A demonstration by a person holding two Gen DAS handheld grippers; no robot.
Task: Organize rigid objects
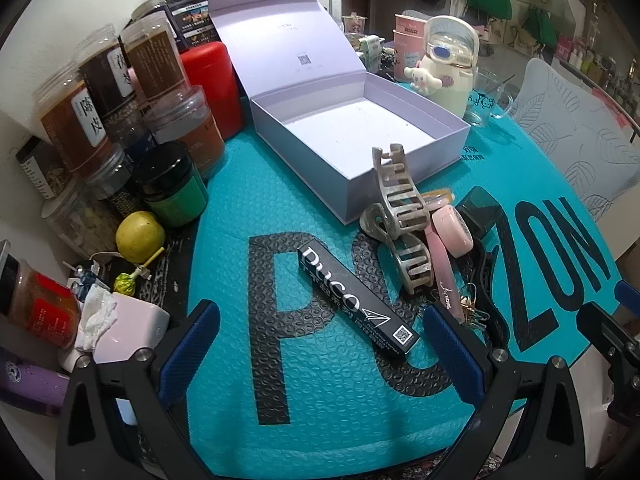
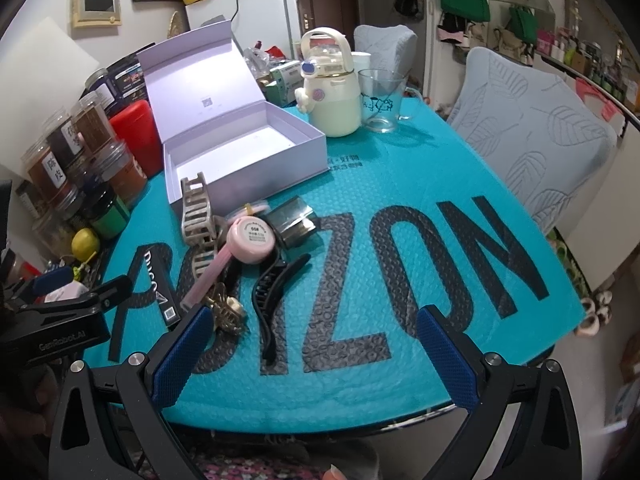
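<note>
At the far left, clear spice jars [image 1: 90,108] are standing crowded along the edge of the tabletop [image 1: 224,380], with a red canister [image 1: 214,80] behind them and a green-labelled dark jar [image 1: 174,184] and a yellow lemon [image 1: 140,236] nearer.

The left hand-held gripper [image 1: 320,356] is hovering low over the teal bubble mailer [image 1: 340,412] covering the tabletop, its blue-padded fingers spread wide and pinching nothing; the near end of a black PUCO box [image 1: 356,300] is lying between them.

Farther off, a lilac gift box [image 1: 360,136] is sitting open and empty, its lid standing up at the far side.

Just right of the PUCO box and near the lilac box's front corner, the small items are lying in a heap: a beige claw clip [image 1: 400,208], a pink round case [image 2: 251,240] on a pink tube [image 2: 208,276], a gold clip [image 2: 226,312], a black hair clip [image 2: 276,292] and a shiny dark case [image 2: 292,224].

The right hand-held gripper [image 2: 312,356] is hovering just near of this heap, spread wide and empty, its left finger beside the gold clip.

Farther right, a cream cartoon bottle [image 2: 332,96] and a glass cup [image 2: 380,100] are standing side by side at the far edge, and a grey leaf-patterned chair [image 2: 532,136] is standing at the right.
</note>
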